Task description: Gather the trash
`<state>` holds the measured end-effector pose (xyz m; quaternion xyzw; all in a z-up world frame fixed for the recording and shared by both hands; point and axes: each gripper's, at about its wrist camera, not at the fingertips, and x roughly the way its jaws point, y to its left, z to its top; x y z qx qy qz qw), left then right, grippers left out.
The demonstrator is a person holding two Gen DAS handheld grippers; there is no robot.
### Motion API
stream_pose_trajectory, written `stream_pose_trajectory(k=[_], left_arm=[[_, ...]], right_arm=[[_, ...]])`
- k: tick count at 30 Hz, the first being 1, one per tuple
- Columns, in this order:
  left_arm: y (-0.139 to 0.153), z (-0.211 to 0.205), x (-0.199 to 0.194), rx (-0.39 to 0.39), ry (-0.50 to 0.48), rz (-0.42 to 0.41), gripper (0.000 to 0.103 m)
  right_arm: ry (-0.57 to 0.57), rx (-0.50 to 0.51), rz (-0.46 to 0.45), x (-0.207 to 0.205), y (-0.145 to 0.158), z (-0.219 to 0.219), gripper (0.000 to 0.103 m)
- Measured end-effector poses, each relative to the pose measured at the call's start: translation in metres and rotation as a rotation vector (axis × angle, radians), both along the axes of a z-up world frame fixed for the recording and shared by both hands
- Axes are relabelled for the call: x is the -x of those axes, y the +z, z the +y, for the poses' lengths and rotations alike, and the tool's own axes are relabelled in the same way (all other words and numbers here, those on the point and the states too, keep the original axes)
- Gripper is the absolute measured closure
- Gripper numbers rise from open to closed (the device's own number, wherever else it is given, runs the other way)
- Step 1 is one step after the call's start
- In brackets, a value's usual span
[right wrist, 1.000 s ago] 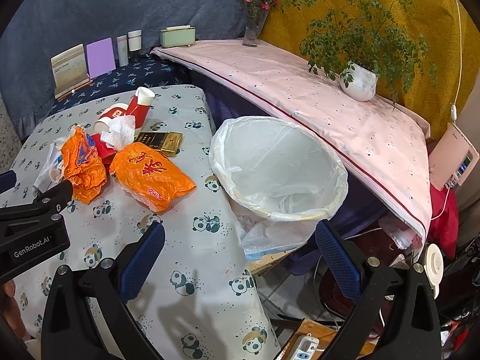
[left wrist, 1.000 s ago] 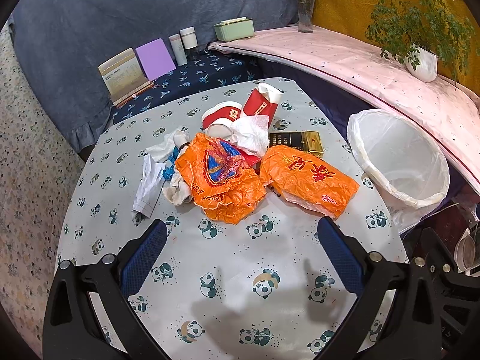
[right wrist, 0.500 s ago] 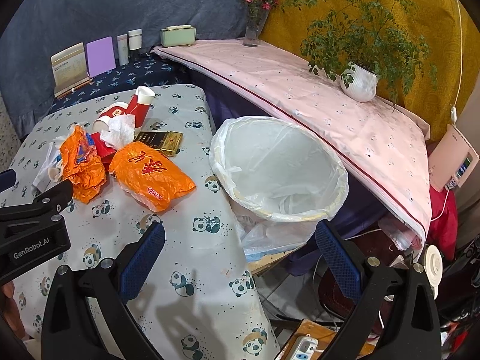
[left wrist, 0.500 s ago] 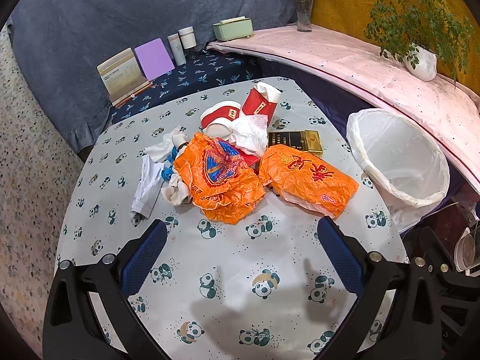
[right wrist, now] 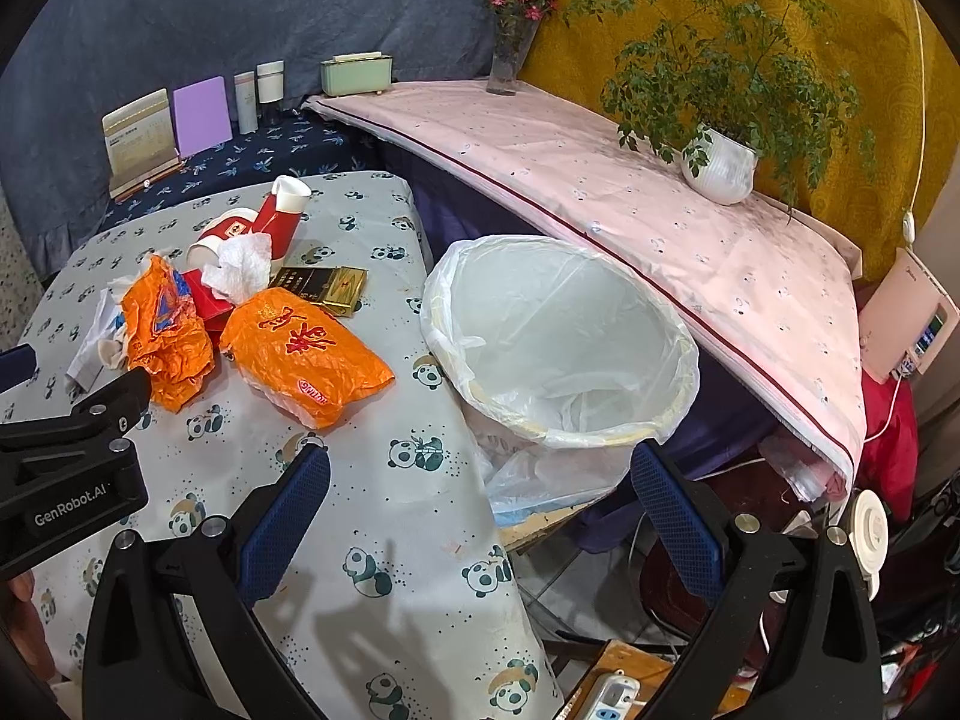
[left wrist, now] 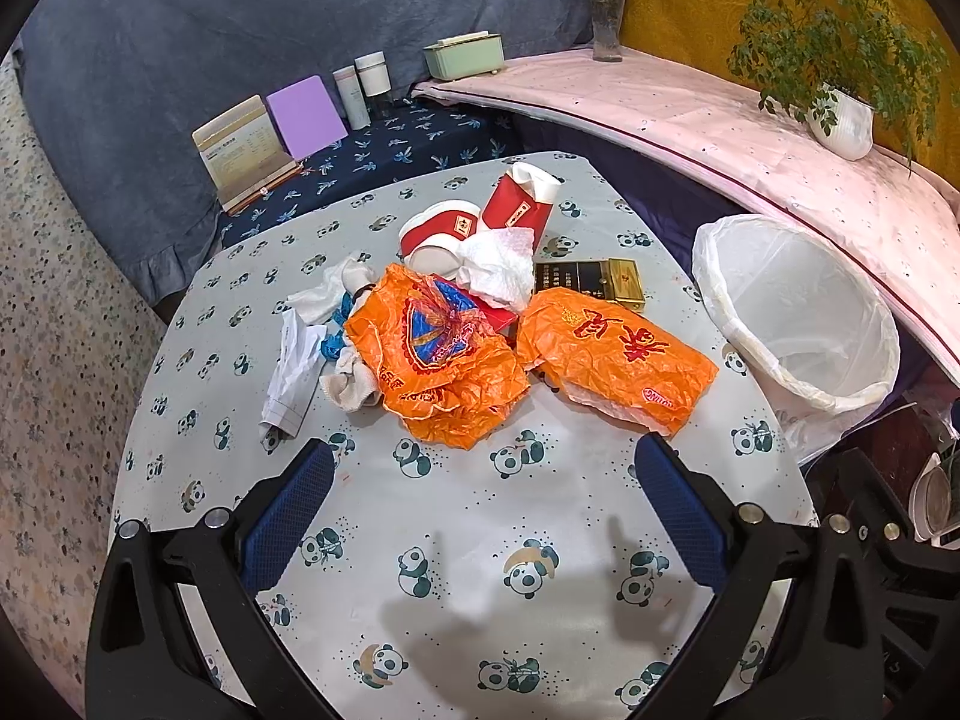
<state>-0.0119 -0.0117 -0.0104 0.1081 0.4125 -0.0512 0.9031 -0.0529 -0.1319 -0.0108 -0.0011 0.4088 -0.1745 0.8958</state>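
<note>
A pile of trash lies mid-table: two crumpled orange bags, red paper cups, white tissue, a gold-and-black box and white paper scraps. A bin lined with a white bag stands off the table's right edge. My left gripper is open and empty, above the table just short of the pile. My right gripper is open and empty, over the table's right edge near the bin. The orange bags also show in the right wrist view.
The table has a panda-print cloth. Behind it are a booklet, a purple card, two bottles and a green box. A pink-covered ledge holds a potted plant and a flower vase.
</note>
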Motion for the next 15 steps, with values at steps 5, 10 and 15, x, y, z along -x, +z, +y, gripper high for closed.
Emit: stream_pose_trajectory(k=[5, 10, 15], left_arm=[[0.0003, 0.0019, -0.0036, 0.001, 0.002, 0.001, 0.007], [-0.0025, -0.0021, 0.0015, 0.001, 0.003, 0.004, 0.007], [-0.0023, -0.0001, -0.0026, 0.0, -0.002, 0.009, 0.007]], right_arm=[[0.0, 0.0, 0.0, -0.0003, 0.0, 0.0002, 0.007], [0.0, 0.001, 0.001, -0.0003, -0.0001, 0.0003, 0.007], [-0.001, 0.001, 0.001, -0.0003, -0.0003, 0.0003, 0.007]])
